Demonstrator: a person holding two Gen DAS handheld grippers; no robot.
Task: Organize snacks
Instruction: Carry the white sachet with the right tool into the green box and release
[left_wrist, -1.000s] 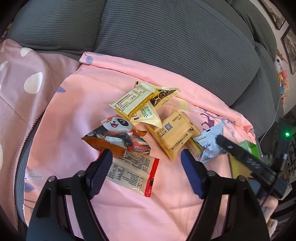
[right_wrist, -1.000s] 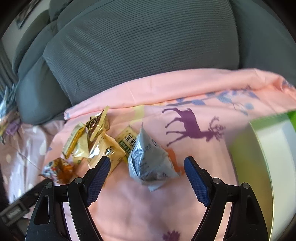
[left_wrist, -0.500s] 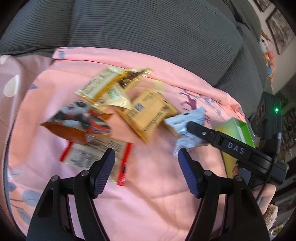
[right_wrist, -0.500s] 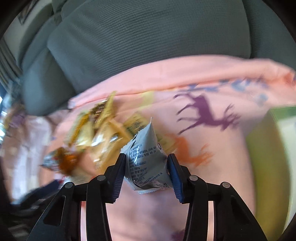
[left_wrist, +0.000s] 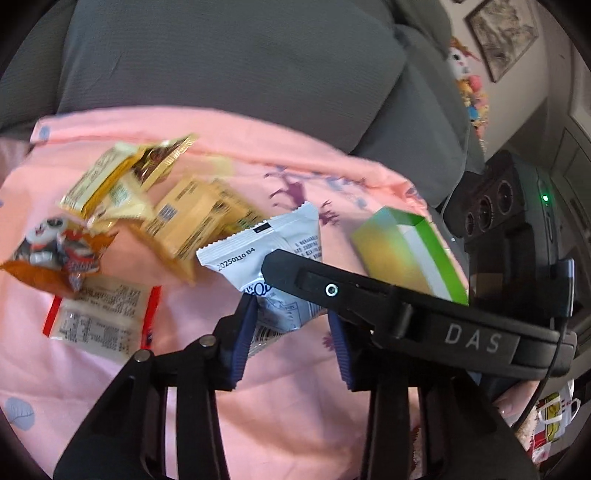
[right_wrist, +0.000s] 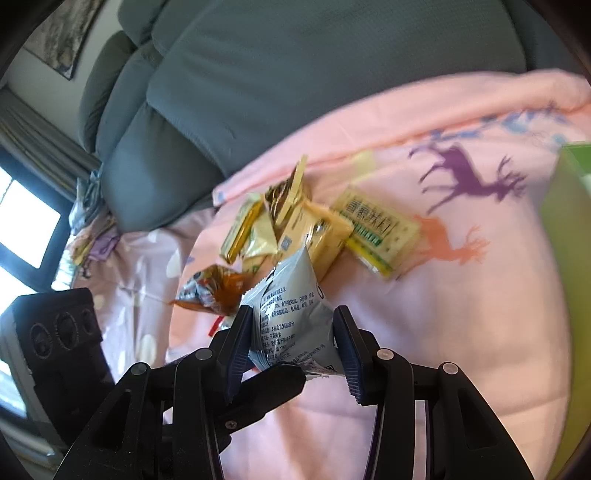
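Pale grey snack packet (right_wrist: 291, 314) sat pinched between the pads of the right tool (right_wrist: 293, 347), lifted off the pink blanket (right_wrist: 443, 314). From the left, the left tool (left_wrist: 291, 339) had just been closing around that same packet — whether both pads pressed it I could not tell. Yellow packets (right_wrist: 295, 229) lay toward the blanket's back edge — a green box (left_wrist: 406, 254) stood at its right edge.

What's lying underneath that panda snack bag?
The panda bag overlaps a white packet with red ends, lying on the pink blanket. The packet's top edge is covered; anything else beneath cannot be seen.

Home living room — grey sofa (left_wrist: 229, 62), framed picture (left_wrist: 502, 35)
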